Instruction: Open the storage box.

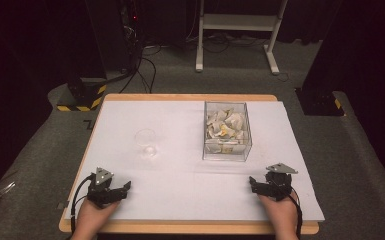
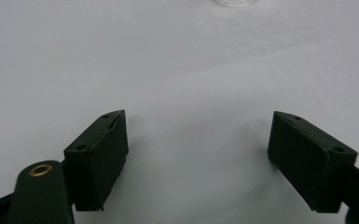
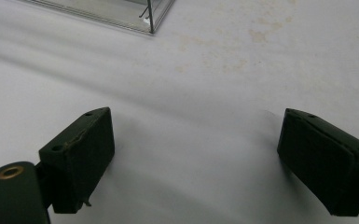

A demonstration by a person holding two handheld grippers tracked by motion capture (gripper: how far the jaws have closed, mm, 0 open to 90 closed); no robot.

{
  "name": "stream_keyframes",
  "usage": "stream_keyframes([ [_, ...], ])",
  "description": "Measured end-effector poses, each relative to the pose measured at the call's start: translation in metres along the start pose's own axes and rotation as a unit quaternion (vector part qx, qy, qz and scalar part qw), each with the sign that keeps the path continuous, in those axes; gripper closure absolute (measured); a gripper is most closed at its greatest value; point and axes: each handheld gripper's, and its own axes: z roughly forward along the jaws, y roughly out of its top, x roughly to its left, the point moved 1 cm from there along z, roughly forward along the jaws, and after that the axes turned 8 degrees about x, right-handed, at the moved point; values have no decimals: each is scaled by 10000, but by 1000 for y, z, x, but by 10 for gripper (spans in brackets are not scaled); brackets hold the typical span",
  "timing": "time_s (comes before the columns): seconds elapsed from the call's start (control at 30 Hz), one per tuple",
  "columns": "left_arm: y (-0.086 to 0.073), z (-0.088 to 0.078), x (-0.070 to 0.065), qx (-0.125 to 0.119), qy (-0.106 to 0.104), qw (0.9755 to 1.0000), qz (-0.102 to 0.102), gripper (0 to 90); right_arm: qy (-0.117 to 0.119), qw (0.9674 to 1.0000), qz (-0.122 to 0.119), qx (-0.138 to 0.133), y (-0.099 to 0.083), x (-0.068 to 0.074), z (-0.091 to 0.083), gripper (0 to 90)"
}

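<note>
Two hand-held grippers rest at the near edge of the table [image 1: 130,210], one per hand. Left gripper [image 1: 125,188]: near-left corner of the white sheet, jaws spread wide, nothing between them; the left gripper view [image 2: 196,154] shows bare white surface in the gap. Right gripper [image 1: 252,183]: near-right, jaws likewise spread wide and empty; the right gripper view [image 3: 195,158] shows bare, faintly stained sheet between the pads.

Objects on the sheet, counted: one clear plastic cup [image 1: 145,142], upright, left of centre, standing beyond the left gripper and well apart from it; its base shows at the top edge of the left gripper view [image 2: 235,2]. One clear square-walled box [image 1: 227,150], right of centre, holding a heap of crumpled white and yellowish pieces [image 1: 225,127]; the number of pieces cannot be told. One near corner of the box shows in the right gripper view [image 3: 151,21].

Neither gripper touches cup or box.
</note>
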Motion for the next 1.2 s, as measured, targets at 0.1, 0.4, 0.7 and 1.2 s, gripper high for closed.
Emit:
stream_keyframes([
  [0.1, 0, 0, 0, -2, 4, 10000, 4, 204, 1, 10000, 13, -22, 0, 0, 0, 119],
  [0.4, 0, 0, 0, -5, 14, 10000, 20, 205, -19, 9997, -113, -231, 0, 2, -11, 134],
  [0.7, 0, 0, 0, 3, -2, 10000, 6, 204, 35, 9990, -103, -424, 0, 9, -19, 154],
  [1.2, 0, 0, 0, -3, -6, 10000, 13, 204, 204, 9971, -231, -693, 7, 21, -26, 211],
])
